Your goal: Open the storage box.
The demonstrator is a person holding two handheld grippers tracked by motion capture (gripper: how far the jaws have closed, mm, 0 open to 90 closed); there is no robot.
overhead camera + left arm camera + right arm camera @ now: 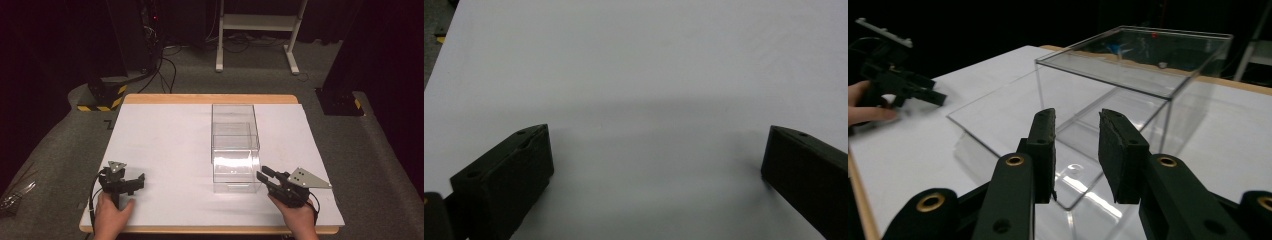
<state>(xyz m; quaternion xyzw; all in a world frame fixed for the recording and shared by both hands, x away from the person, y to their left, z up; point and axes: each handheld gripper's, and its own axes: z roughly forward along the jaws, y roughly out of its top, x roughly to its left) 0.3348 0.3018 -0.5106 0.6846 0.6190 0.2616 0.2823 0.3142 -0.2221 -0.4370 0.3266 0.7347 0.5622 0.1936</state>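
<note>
A clear acrylic box (235, 147) is standing on the white table top (165, 150), a little right of the middle and running lengthways away from the person, with its near end close to the front edge. It is showing an inner tray or drawer (see-through like the rest, so its exact outline is hard to make out) and what looks like a loose clear panel lying beside it in the right gripper view (998, 117).

The right gripper (264, 176) is sitting in the person's right hand (300, 217) at the box's near right corner, pointing towards it. In the right gripper view (1075, 150) its two black jaws are standing a moderate way apart, with the box's corner edge showing in the gap beyond them; the pads are pressing on nothing that I can see, and whether they are touching the box I cannot tell.

The left gripper (136, 181) is resting well apart from the box, near the front left of the table, in the left hand (111, 214). Its jaws are spread wide over bare white surface (654, 150), gripping nothing.
</note>
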